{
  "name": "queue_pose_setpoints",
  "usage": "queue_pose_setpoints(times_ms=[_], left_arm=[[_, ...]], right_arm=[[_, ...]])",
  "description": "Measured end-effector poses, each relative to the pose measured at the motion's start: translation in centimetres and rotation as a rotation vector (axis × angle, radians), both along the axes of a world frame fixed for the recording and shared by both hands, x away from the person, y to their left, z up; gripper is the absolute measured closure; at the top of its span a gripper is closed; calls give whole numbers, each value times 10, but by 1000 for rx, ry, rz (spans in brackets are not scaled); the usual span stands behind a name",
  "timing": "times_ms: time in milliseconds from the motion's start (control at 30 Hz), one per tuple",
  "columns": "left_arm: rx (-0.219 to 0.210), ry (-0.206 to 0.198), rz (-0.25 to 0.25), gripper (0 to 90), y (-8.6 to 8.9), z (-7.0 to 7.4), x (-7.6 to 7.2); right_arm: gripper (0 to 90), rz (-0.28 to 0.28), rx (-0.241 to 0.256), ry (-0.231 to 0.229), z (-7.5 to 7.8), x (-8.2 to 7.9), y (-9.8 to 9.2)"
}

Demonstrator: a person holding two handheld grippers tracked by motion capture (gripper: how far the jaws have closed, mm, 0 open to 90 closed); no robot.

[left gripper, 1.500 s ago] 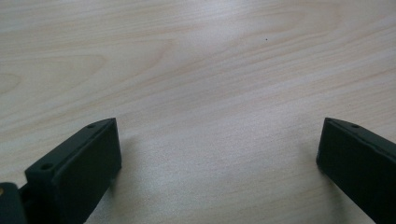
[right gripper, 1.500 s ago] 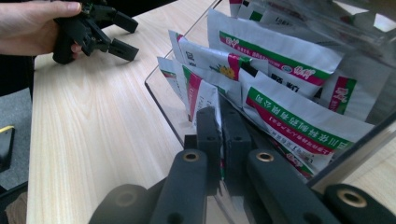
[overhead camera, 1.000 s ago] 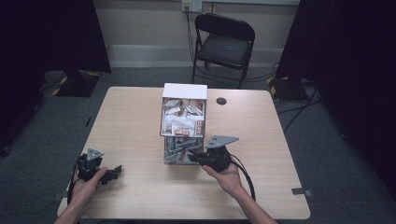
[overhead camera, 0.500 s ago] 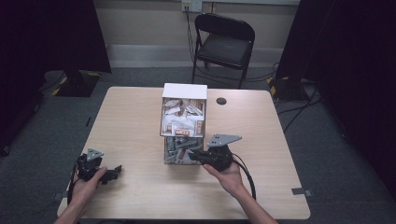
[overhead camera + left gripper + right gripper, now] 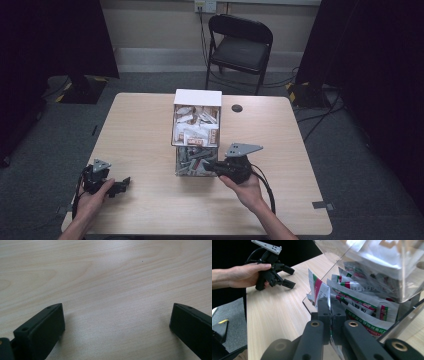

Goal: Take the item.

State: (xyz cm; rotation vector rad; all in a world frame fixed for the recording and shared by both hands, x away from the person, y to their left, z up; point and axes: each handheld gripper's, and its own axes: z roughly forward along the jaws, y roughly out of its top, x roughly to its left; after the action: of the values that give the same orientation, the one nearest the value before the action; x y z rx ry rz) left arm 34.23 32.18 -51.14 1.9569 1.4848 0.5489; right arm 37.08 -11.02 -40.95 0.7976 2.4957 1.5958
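— What is being gripped by the right tongs (image 5: 330, 315)?
— A sachet (image 5: 318, 290), seemingly, is being pinched at the clear dispenser's (image 5: 196, 145) lower opening.
— And the left tongs (image 5: 120, 185)?
— Being held wide above the tabletop (image 5: 112, 272), holding nothing.

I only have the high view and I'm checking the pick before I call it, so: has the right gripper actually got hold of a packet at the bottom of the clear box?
Observer: Yes. In the right gripper view the right gripper has its jaws pressed together on the edge of a packet with red and green print.
Operator: Is that packet out of the clear box yet?
Observer: Partly; it sticks out of the lower opening, with more packets stacked beside it.
Operator: And the left gripper?
Observer: Its jaws stand wide apart over bare table, holding nothing.
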Motion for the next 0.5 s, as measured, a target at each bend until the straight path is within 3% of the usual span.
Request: queue_pose_setpoints(times_ms=[500], left_arm=[[0,0,0,0,0,0,0]], right_arm=[[889,-13,35,-20,14,-5,-14]])
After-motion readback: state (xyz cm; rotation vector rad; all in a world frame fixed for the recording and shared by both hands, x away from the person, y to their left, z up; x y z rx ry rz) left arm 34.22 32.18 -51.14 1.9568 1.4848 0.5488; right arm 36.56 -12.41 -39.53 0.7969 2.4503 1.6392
